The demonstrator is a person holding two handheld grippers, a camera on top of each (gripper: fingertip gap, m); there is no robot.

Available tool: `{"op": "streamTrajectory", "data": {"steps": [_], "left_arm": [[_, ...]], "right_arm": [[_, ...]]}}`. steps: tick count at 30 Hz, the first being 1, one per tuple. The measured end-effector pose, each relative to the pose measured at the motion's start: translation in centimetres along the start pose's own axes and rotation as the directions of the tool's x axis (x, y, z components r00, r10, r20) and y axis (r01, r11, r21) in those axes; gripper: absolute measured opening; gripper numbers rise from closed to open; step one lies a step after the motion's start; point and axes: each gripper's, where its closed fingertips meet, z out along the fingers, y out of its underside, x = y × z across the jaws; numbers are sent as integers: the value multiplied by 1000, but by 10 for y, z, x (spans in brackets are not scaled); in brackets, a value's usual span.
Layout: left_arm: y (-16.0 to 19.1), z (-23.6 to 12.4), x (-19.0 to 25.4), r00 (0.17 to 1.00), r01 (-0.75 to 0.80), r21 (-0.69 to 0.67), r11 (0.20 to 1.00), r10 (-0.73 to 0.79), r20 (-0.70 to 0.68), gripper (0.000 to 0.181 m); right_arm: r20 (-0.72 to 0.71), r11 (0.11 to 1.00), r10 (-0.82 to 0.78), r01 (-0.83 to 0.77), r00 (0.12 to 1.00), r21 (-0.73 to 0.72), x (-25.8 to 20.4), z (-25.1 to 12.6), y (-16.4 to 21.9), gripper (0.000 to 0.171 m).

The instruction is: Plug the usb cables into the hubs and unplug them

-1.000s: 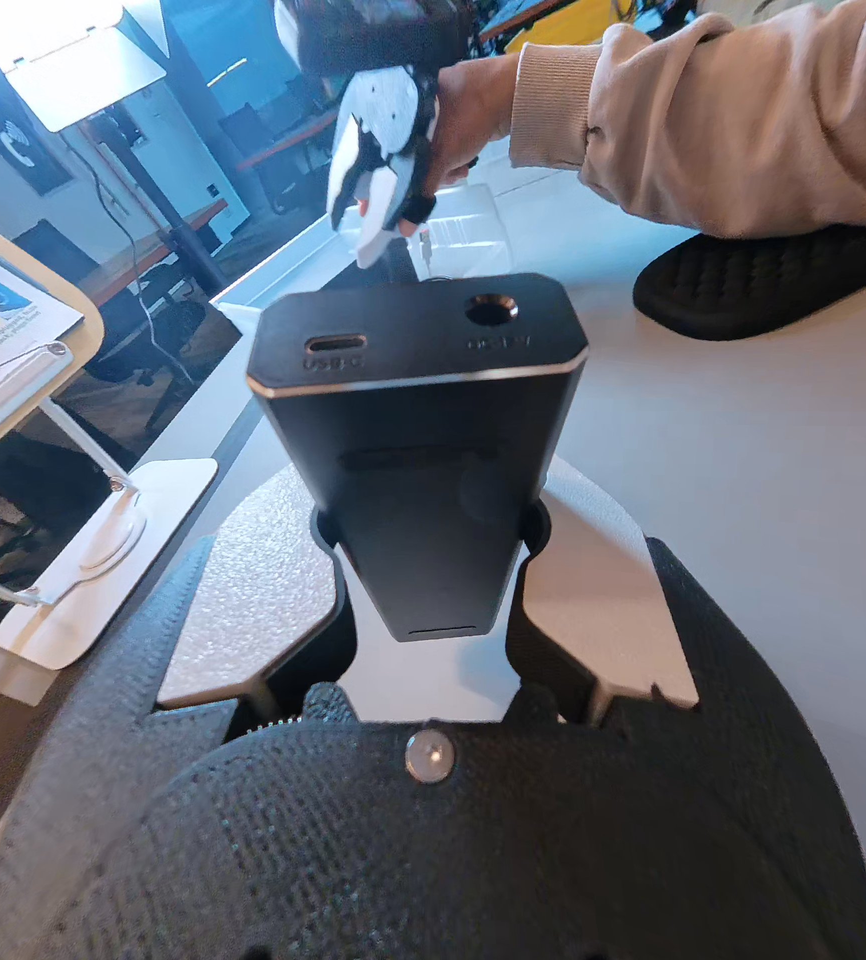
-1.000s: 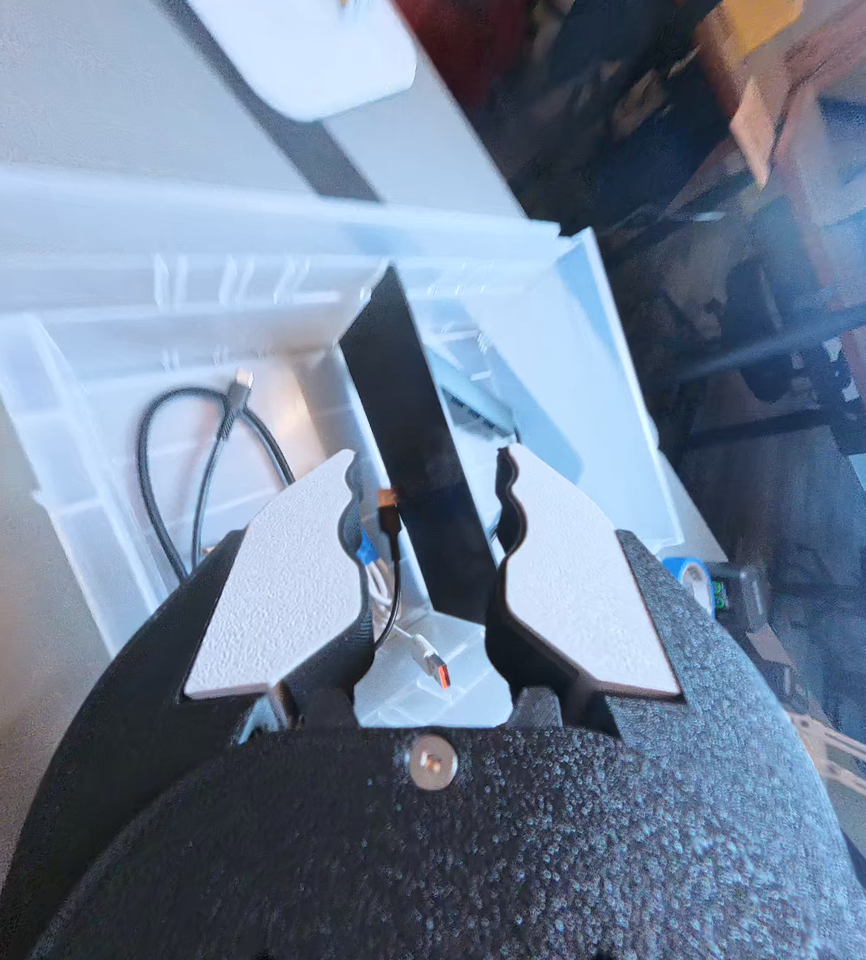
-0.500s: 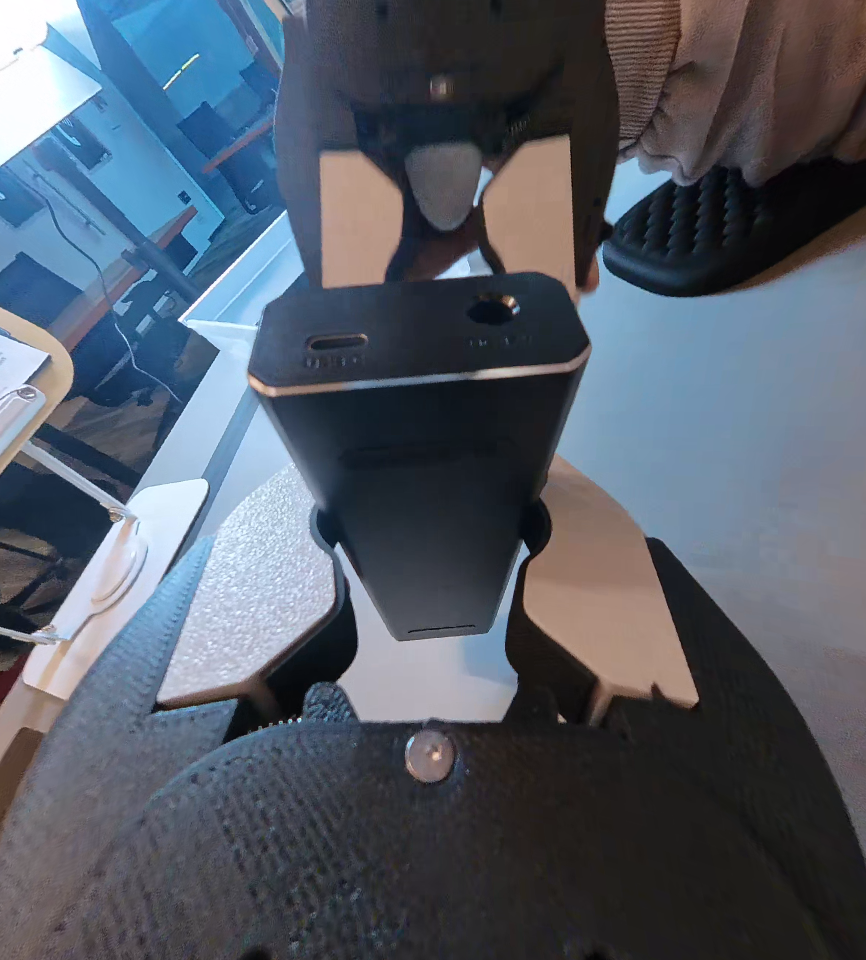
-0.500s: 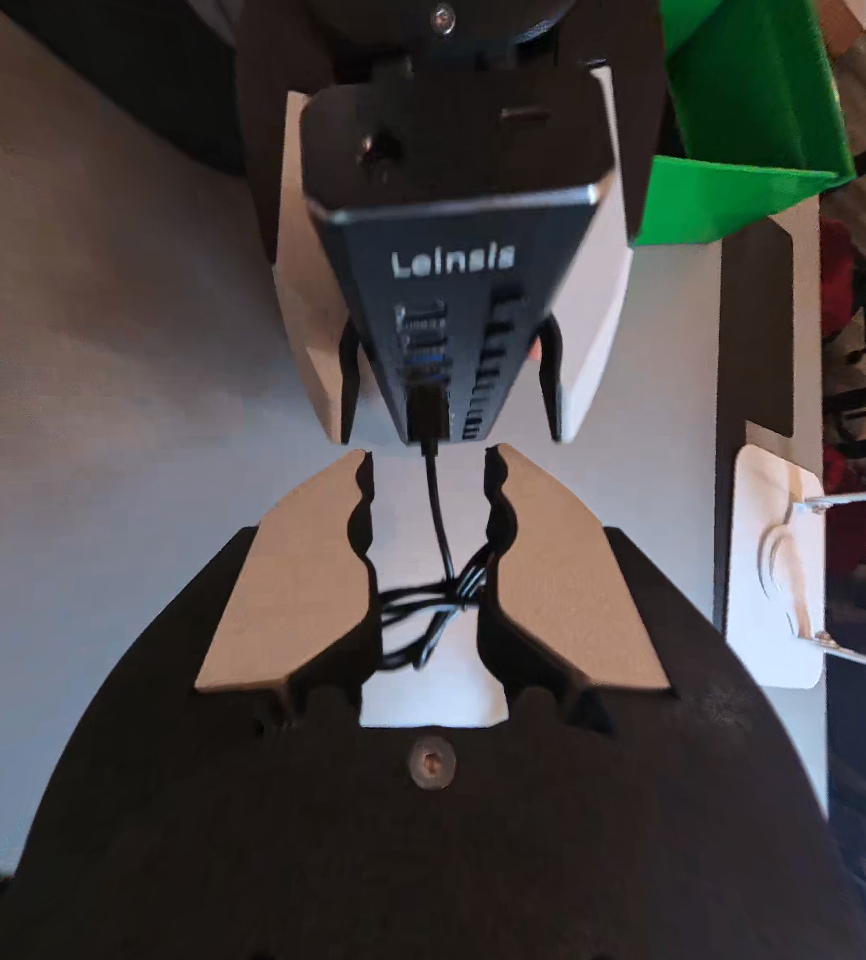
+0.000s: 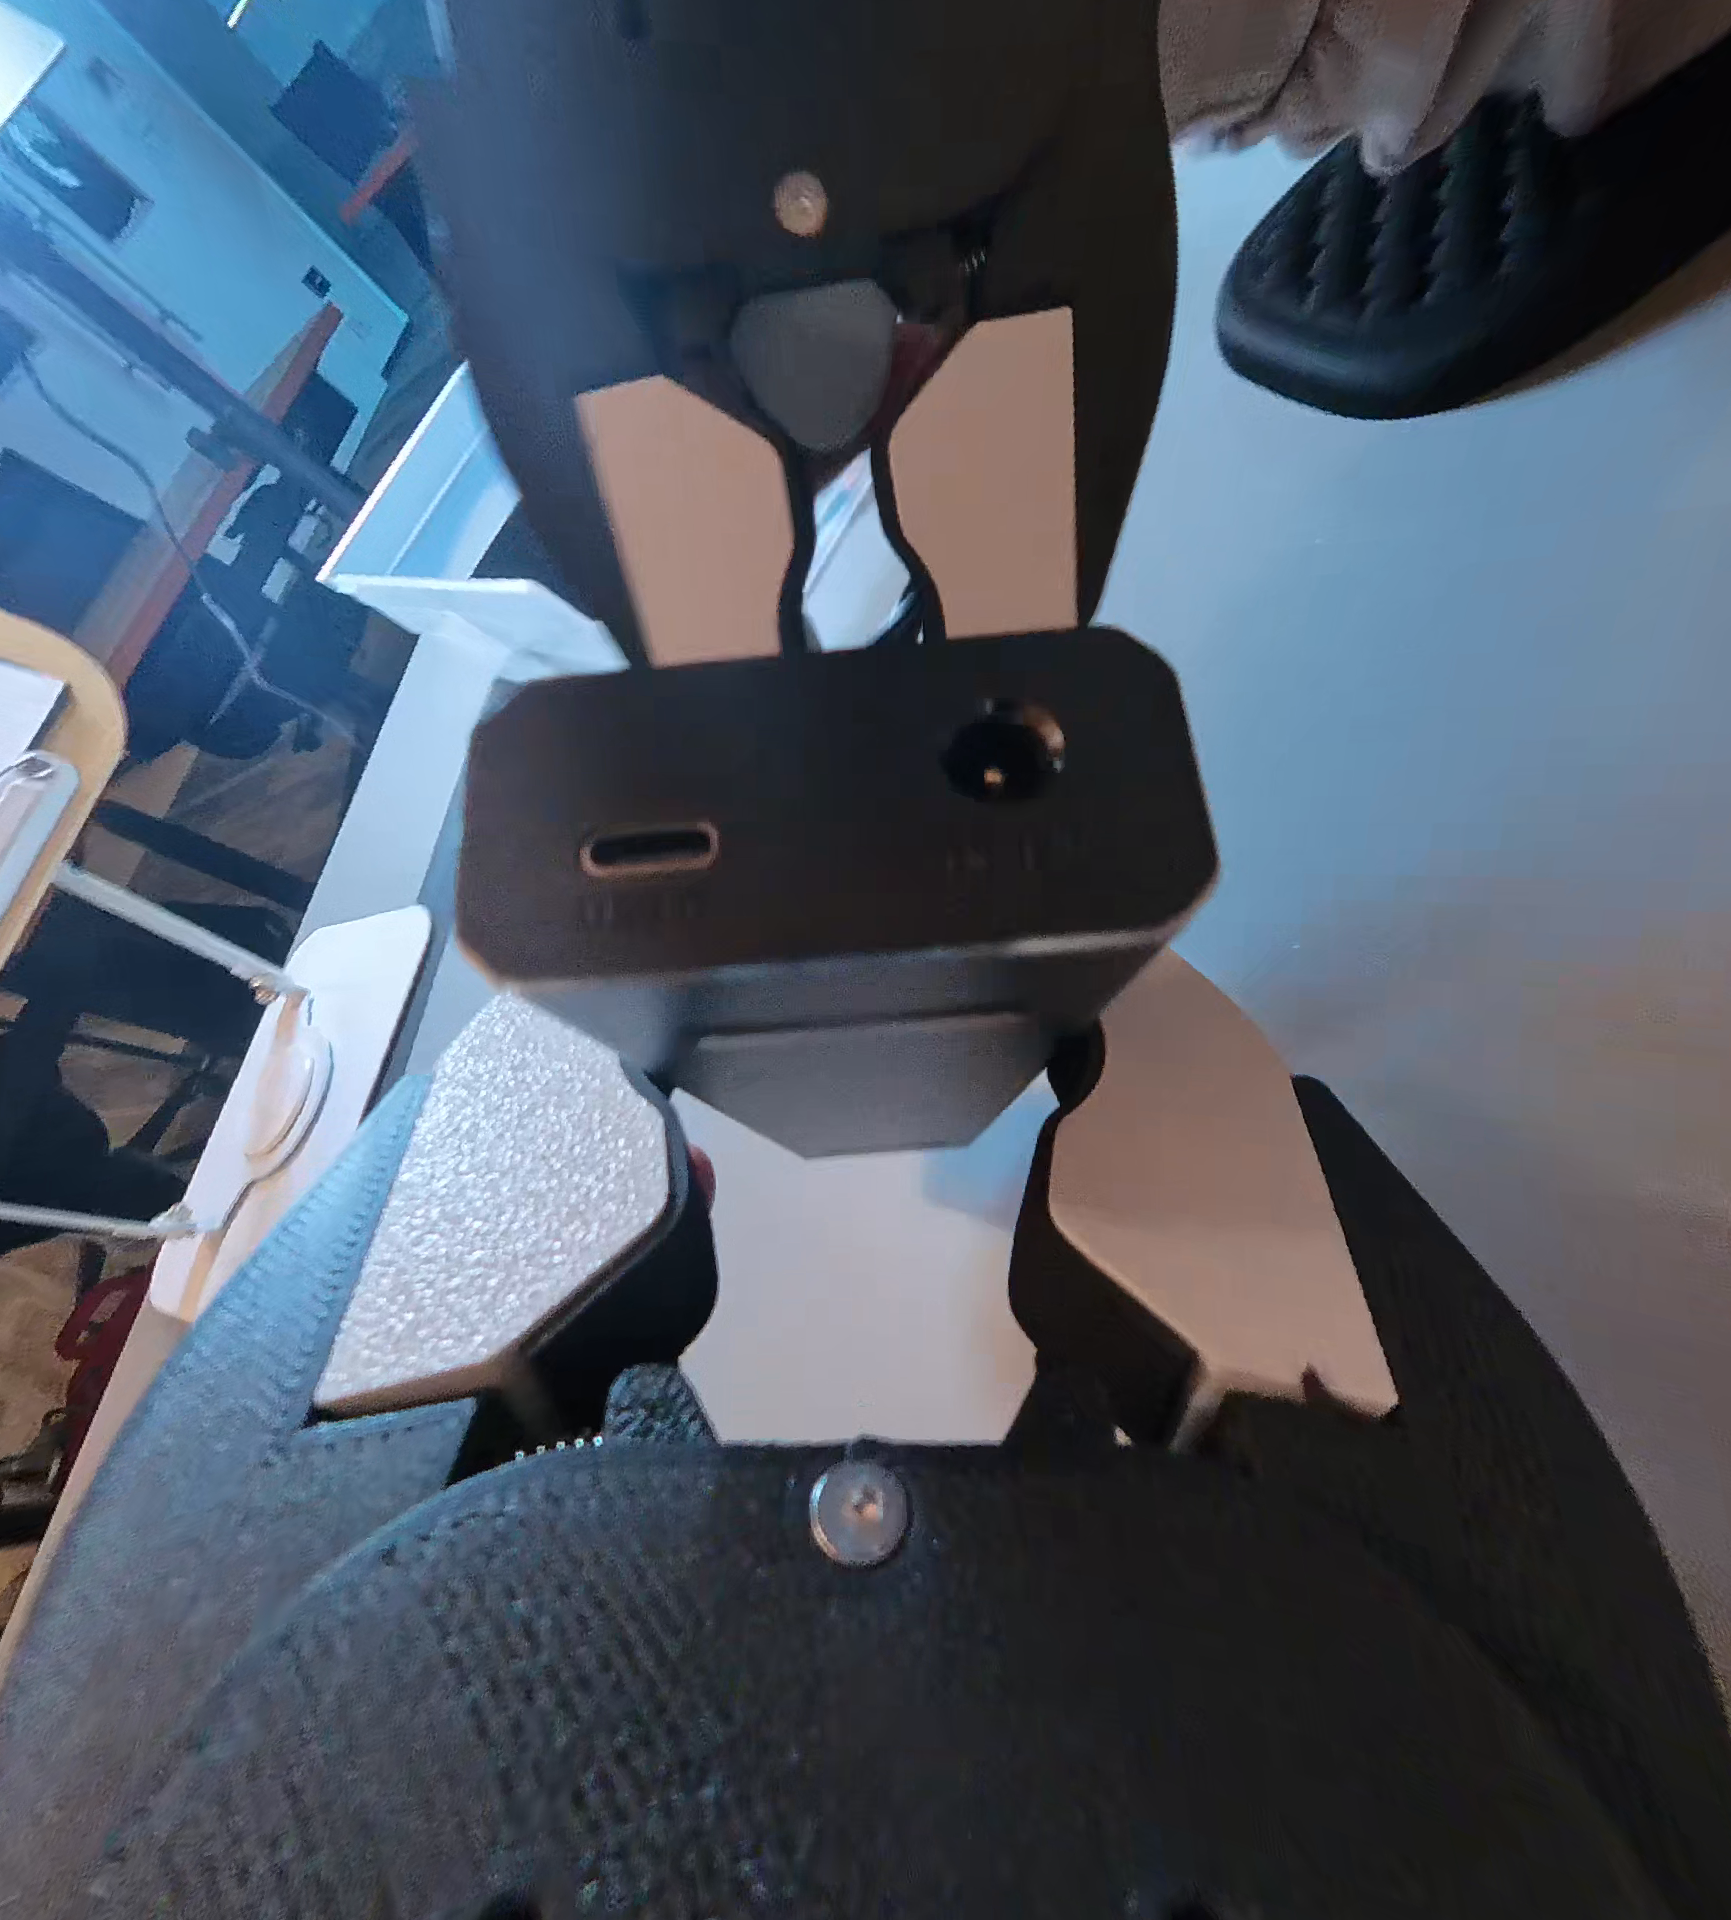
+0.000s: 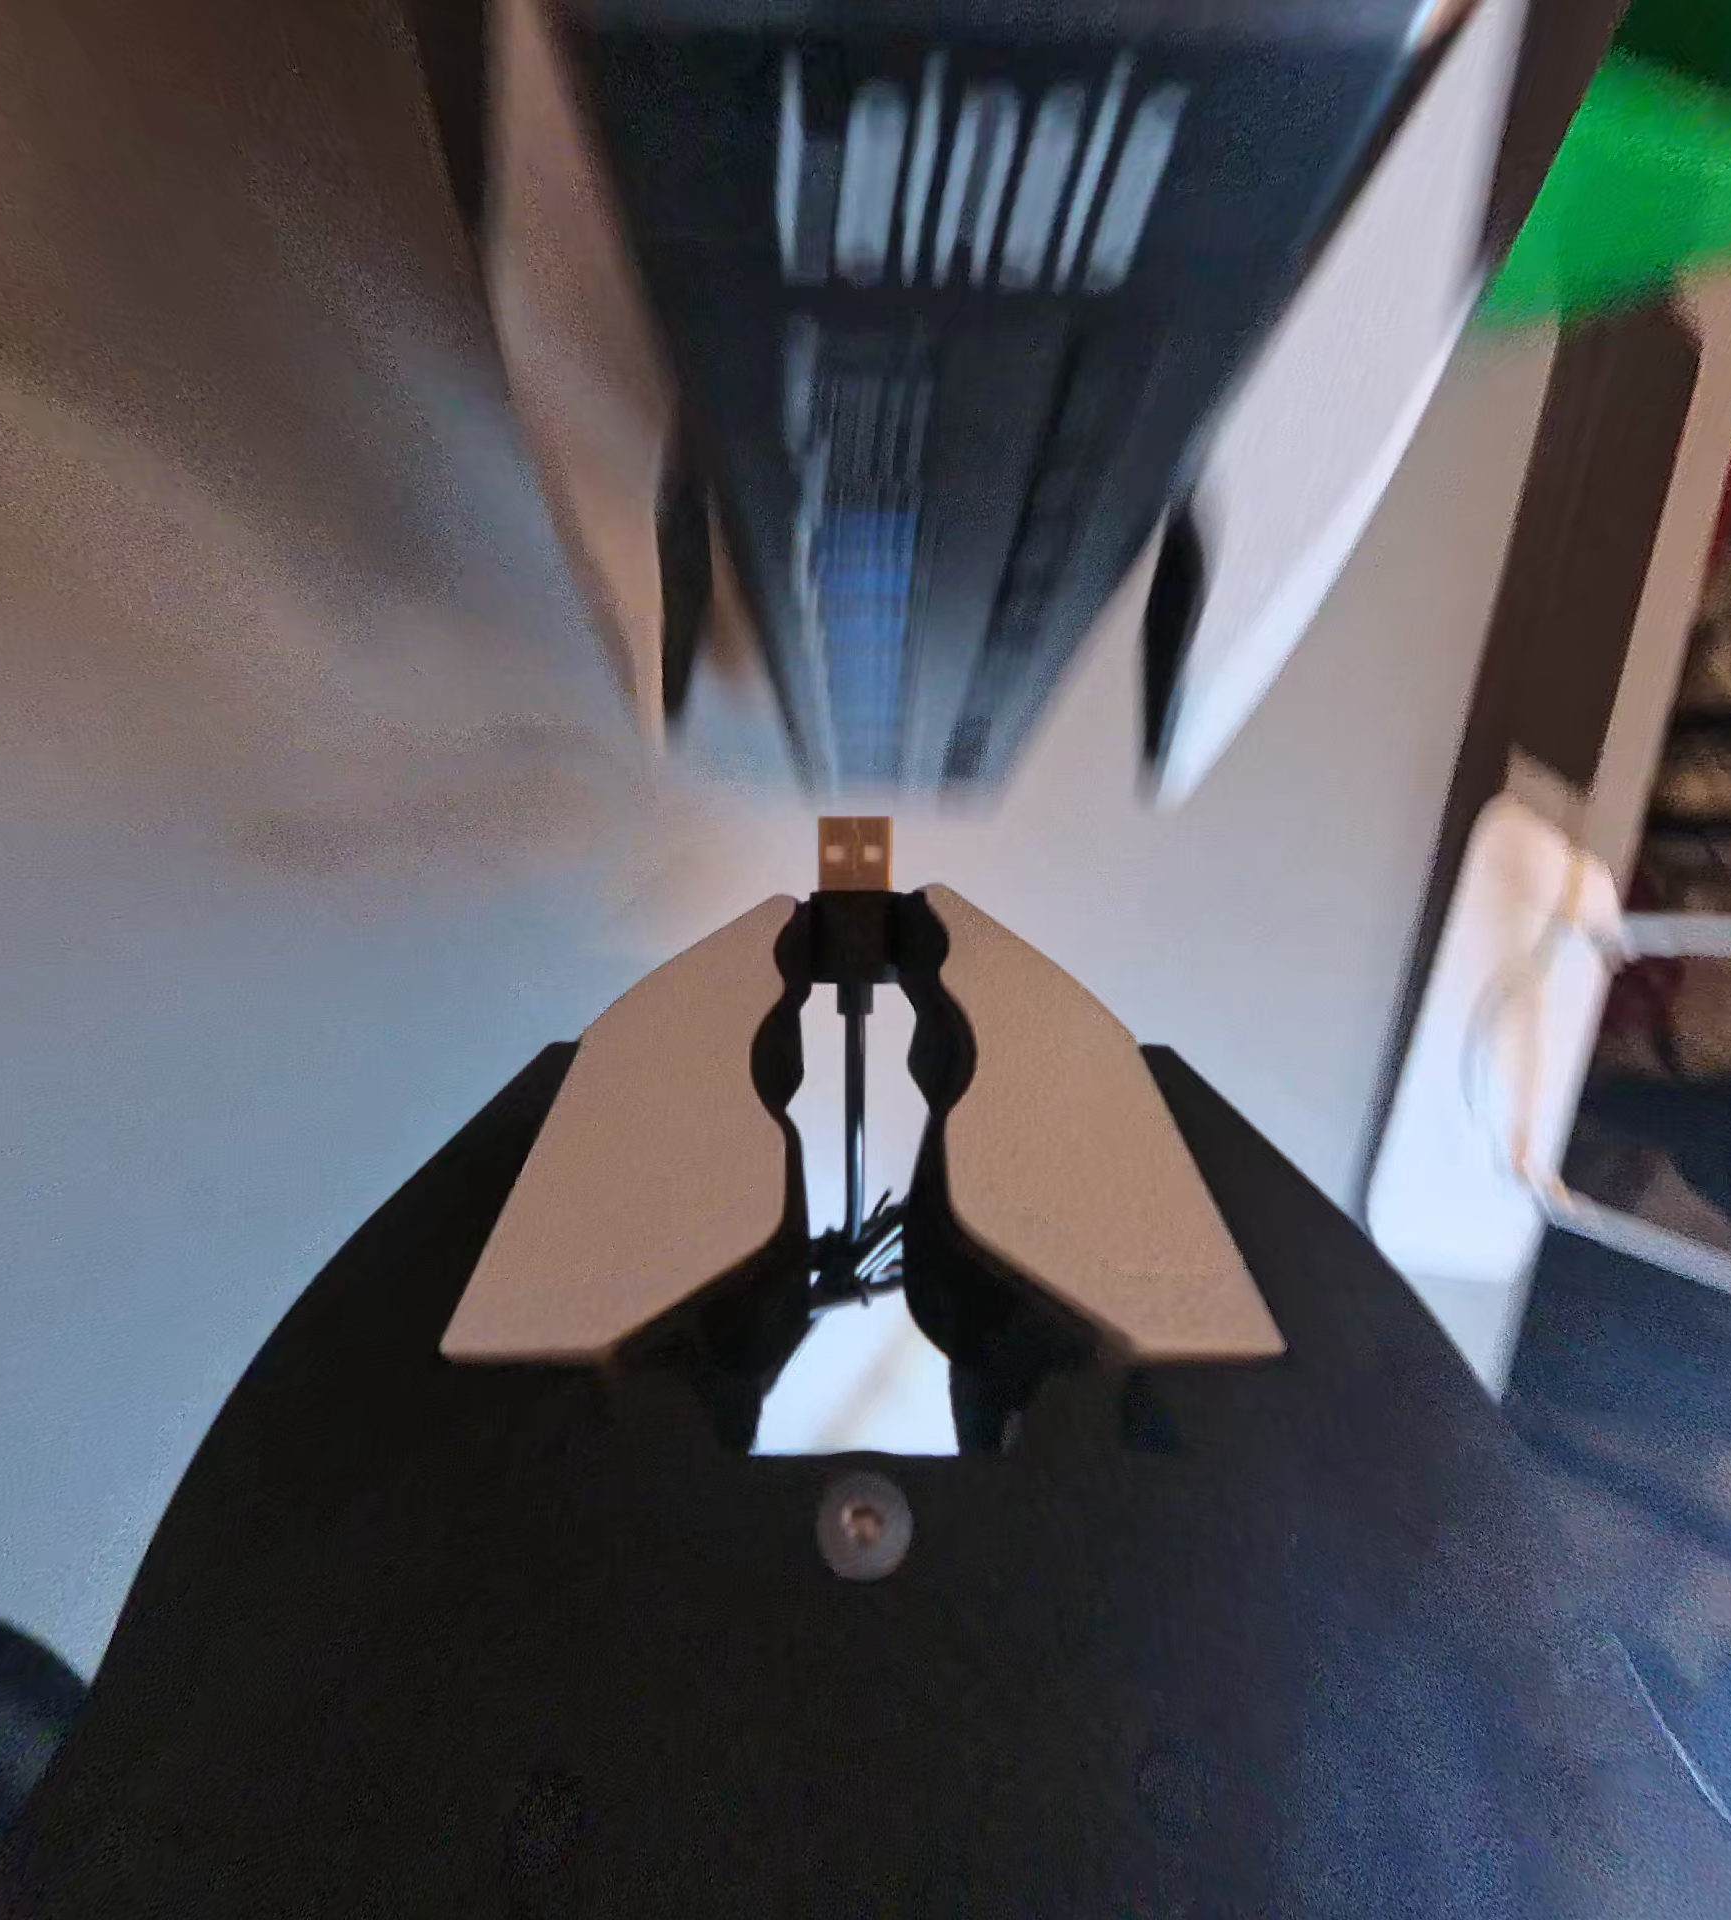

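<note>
Pinching the black USB-A plug (image 6: 854,914), the right gripper (image 6: 856,902) points it straight at the blurred black rectangular hub (image 6: 928,436), just apart. The left gripper (image 5: 866,1081) clamps this hub, long axis in line.

Left gripper (image 5: 861,1101) and right gripper (image 6: 853,914) face each other, fingers clamped

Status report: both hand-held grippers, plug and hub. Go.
Left hand-held gripper shut on hub. Right hand-held gripper shut on USB plug, clear of hub. Nothing between.

Cool daylight came from upper left; right wrist view heavily motion-blurred, USB hub (image 6: 954,395) smeared, USB plug (image 6: 855,854) sharp; wide-angle edge distortion.
</note>
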Motion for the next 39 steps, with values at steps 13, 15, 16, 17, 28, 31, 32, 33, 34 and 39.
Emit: {"op": "streamTrajectory", "data": {"steps": [13,15,16,17,28,31,32,33,34,39], "left_arm": [[12,-27,-38,985,123,63,990,-130,115,72],[13,-21,-31,988,120,53,991,-124,95,72],[12,-19,-29,988,120,53,991,-125,87,72],[12,-17,-27,989,122,54,991,-126,79,72],[-7,-24,-24,972,232,229,945,-236,-13,72],[-27,-33,-23,958,285,344,895,-277,-76,72],[-34,-37,-22,952,306,382,872,-290,-101,72],[-40,-41,-22,945,326,418,848,-301,-125,72],[-46,-44,-22,940,341,449,826,-310,-144,72],[-61,-49,-19,933,358,521,775,-315,-173,71]], "right_arm": [[-457,845,527,-384,717,372,124,-156,124,16],[-408,795,605,-499,683,345,123,-134,162,16],[-397,772,636,-559,662,303,120,-119,185,16],[-423,756,648,-600,633,262,120,-107,206,23],[-260,732,652,-504,712,458,119,-119,128,53],[-100,738,563,-444,820,508,97,-104,69,54],[-38,742,517,-426,855,517,86,-95,49,57],[24,750,465,-408,885,521,72,-85,30,63],[81,754,419,-396,904,524,59,-75,12,69],[174,795,249,-303,953,525,9,-24,-62,83]]}}
